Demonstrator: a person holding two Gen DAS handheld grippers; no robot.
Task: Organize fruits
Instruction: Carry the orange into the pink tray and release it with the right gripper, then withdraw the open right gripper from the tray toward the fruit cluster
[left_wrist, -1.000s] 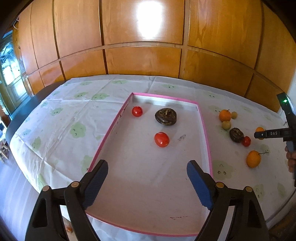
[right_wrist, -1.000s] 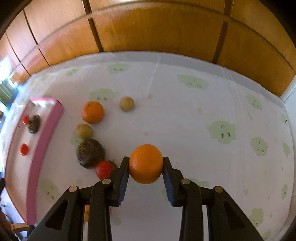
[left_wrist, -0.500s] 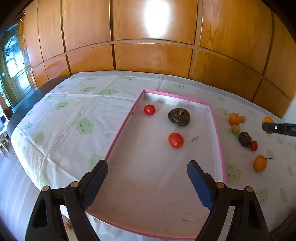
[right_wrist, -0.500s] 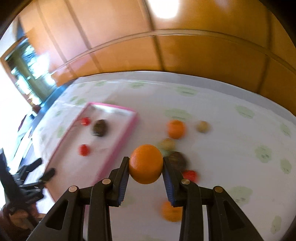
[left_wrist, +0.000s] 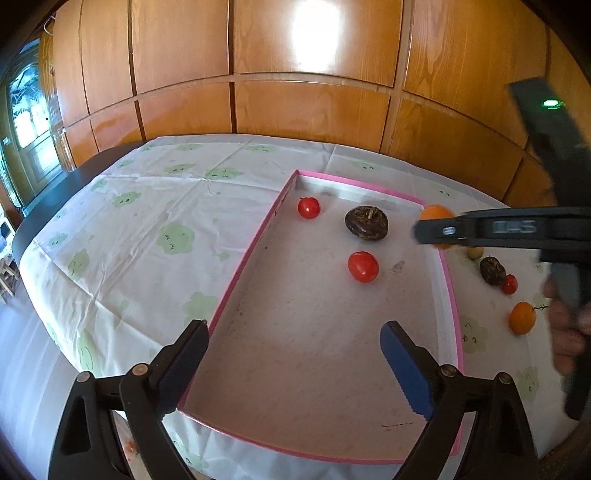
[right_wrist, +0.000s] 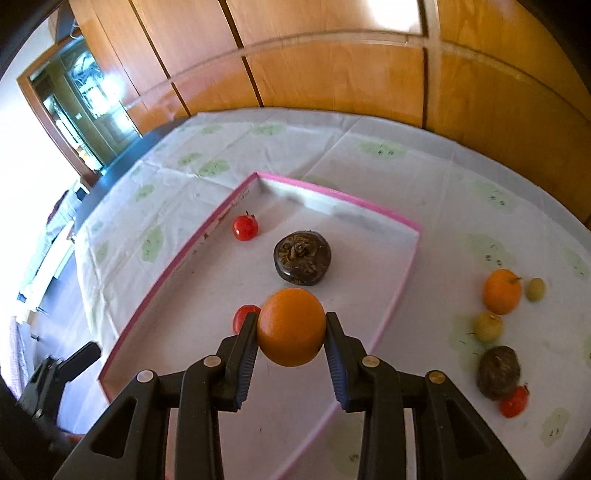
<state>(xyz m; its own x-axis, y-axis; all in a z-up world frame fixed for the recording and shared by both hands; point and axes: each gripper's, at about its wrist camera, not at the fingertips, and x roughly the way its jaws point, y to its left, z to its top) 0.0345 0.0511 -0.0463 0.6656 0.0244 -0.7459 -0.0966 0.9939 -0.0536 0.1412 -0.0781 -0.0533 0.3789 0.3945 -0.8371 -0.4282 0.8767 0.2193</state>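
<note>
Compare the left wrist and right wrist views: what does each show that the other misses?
Only the left wrist view shows the open left claw and an orange with a stem near the person's hand. Only the right wrist view shows the right claw gripping the orange from both sides. Both show the pink tray with two tomatoes and a dark fruit.

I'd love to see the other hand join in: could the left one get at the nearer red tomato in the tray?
Probably yes: the left gripper is open and empty, and only bare tray floor lies before the tomato.
</note>
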